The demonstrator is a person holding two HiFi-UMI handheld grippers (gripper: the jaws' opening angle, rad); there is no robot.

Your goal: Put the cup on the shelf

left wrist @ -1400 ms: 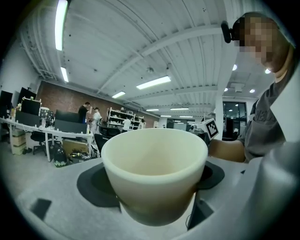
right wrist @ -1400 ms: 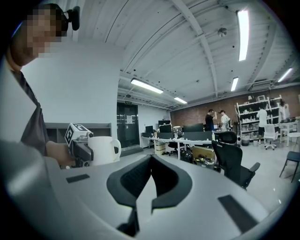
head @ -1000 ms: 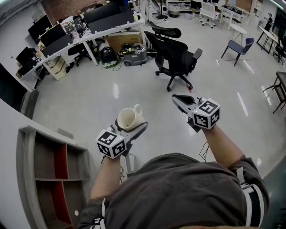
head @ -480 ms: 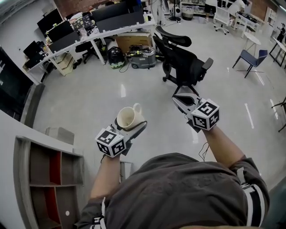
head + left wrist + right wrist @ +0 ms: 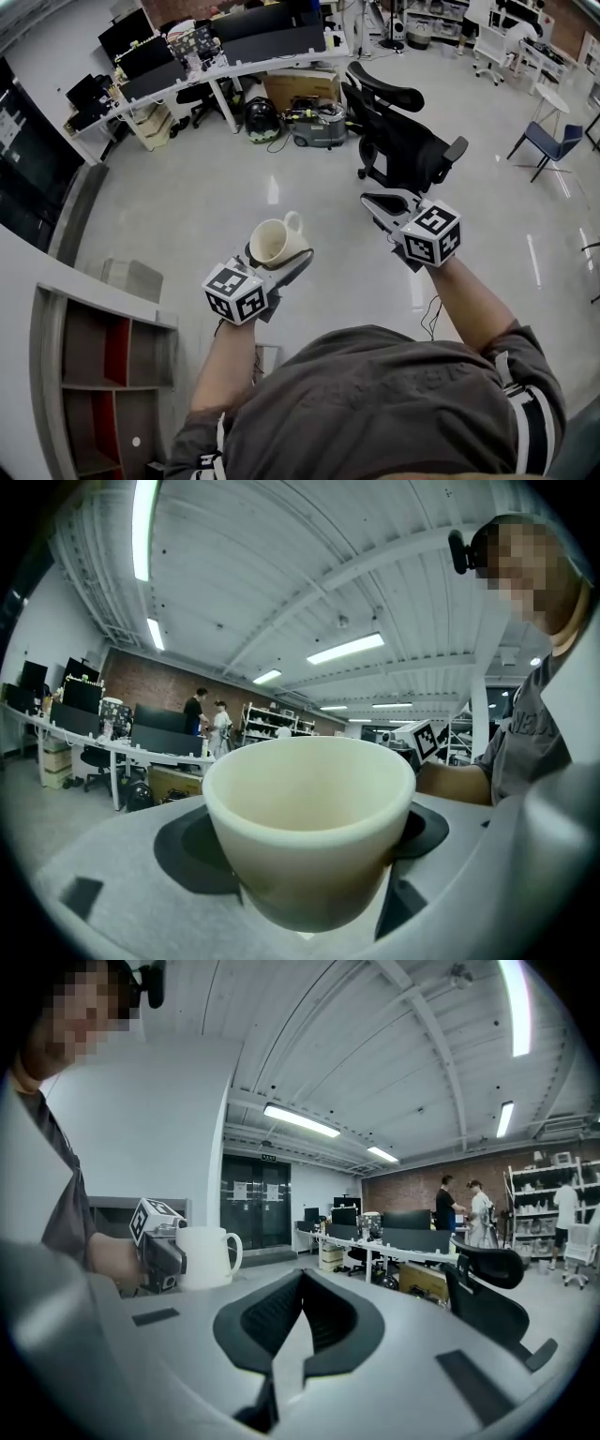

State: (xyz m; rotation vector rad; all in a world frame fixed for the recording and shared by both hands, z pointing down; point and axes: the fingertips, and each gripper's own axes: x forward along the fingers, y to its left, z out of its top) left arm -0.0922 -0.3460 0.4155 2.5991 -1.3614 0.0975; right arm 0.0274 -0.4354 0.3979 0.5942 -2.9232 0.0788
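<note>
The left gripper (image 5: 279, 265) is clamped on a cream cup (image 5: 275, 242). In the left gripper view its jaws press against the lower body of the cup (image 5: 309, 827) from both sides, and the cup's wide mouth fills the middle of the picture. From the head view the cup is held up in the air in front of the person's chest, over the shiny grey floor (image 5: 187, 225), mouth upward and handle pointing away from the person.

The right gripper (image 5: 375, 203) is level with it and a little apart on the other side. Its jaws are closed tip to tip with nothing between them (the right gripper view (image 5: 302, 1288) shows the dark pads meeting). That same view catches the cup (image 5: 206, 1255) from the side, upright, its handle turned away from the left gripper (image 5: 159, 1251) that holds it.

The shelf (image 5: 94, 375), grey with red back panels, is at the lower left of the head view, below and well apart from the cup.

Farther off there are a black office chair (image 5: 408, 150), a long white desk (image 5: 234, 66) carrying dark monitors, a cardboard box (image 5: 300, 89) under it, and a blue chair (image 5: 548, 145). Two people (image 5: 459, 1208) are at the far end of the room.
</note>
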